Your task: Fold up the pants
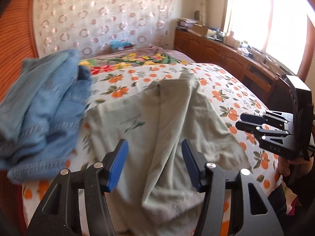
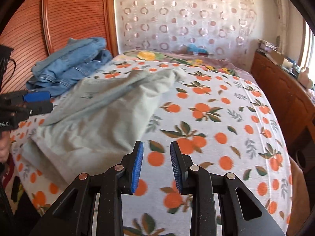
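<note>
Pale green pants point(image 1: 153, 129) lie rumpled on the bed's orange-print sheet point(image 1: 222, 90), waist end near the front edge, legs bunched toward the back. They also show in the right wrist view point(image 2: 98, 122). My left gripper point(image 1: 154, 157) hovers open above the near part of the pants, holding nothing. My right gripper point(image 2: 156, 161) is open and empty above bare sheet point(image 2: 216, 118), to the right of the pants. Each gripper shows in the other's view: the right one point(image 1: 244, 122) at the right, the left one point(image 2: 47, 101) at the left.
A heap of blue denim point(image 1: 43, 106) lies on the bed at the left, by the orange slatted headboard point(image 2: 74, 11). A wooden cabinet point(image 1: 226, 55) with clutter runs along the right under a bright window. A patterned curtain hangs behind the bed.
</note>
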`<control>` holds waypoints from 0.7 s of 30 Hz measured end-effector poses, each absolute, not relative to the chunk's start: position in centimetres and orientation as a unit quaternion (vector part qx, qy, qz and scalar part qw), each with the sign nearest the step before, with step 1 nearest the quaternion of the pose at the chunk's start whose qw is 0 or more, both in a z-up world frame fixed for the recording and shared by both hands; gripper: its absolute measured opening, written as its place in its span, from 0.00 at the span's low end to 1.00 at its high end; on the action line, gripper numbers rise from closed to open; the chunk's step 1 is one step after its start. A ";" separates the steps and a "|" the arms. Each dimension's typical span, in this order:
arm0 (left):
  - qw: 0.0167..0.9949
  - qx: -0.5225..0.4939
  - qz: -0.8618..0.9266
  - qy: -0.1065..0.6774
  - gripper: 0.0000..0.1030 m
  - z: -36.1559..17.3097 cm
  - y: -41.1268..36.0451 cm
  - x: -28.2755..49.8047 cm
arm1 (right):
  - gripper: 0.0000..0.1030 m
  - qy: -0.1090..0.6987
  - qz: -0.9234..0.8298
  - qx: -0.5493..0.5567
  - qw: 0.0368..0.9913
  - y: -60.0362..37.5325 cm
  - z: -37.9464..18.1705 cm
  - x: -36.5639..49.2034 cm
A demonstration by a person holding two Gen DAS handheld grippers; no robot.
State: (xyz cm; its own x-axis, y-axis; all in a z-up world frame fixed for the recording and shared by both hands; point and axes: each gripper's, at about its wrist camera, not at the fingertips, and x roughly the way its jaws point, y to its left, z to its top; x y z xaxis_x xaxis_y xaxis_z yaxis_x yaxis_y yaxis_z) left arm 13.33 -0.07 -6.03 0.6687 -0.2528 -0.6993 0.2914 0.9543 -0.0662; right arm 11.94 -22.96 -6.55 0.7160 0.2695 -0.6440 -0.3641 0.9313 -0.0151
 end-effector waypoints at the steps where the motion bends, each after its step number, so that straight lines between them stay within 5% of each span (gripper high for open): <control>1: 0.911 0.028 -0.155 0.381 0.53 -5.9 -0.7 14.1 | 0.28 0.336 0.170 -0.069 0.924 -23.1 -6.6 11.9; 18: 0.881 0.080 -0.209 0.418 0.49 -6.0 -7.8 23.8 | 0.28 0.348 0.190 -0.031 0.918 -23.8 -7.6 12.9; 21: 0.876 0.084 -0.212 0.424 0.40 -6.5 -8.4 24.7 | 0.28 0.346 0.190 -0.025 0.919 -23.9 -7.6 12.9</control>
